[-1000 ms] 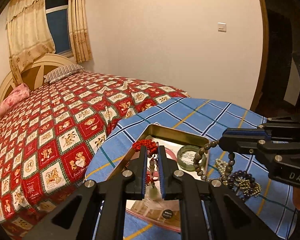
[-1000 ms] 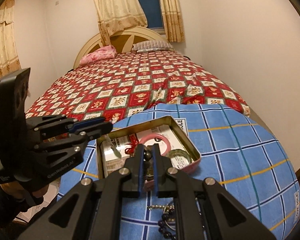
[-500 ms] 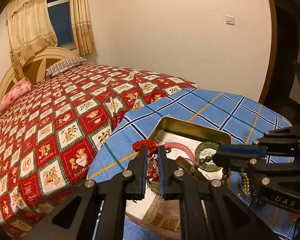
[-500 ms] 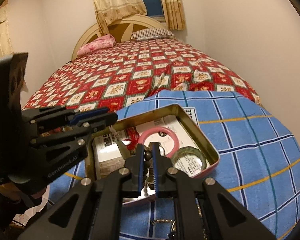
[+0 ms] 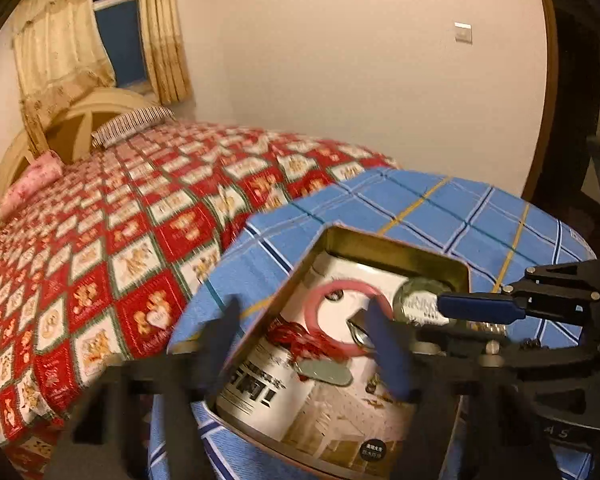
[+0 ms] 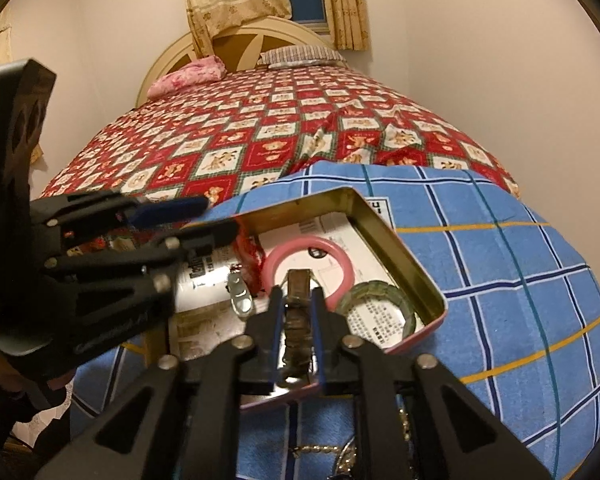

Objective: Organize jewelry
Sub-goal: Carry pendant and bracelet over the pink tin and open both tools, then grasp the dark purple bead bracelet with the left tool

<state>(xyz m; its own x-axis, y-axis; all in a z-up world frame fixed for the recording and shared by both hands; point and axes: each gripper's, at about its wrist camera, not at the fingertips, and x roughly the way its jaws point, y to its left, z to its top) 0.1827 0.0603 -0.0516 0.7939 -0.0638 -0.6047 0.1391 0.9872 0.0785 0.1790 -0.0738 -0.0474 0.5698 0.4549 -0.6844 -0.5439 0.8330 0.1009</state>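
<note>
Left wrist: right tool [image 5: 480,312] marked "AS", partial.

Left gripper [image 5: 304,344] fingers opening wide, right gripper [image 6: 296,320] fingers opening

Home bedroom: bed [image 6: 300,120] with patchwork quilt, pillows [image 6: 300,55], headboard [image 6: 228,46], curtained window [image 5: 118,36].
</note>
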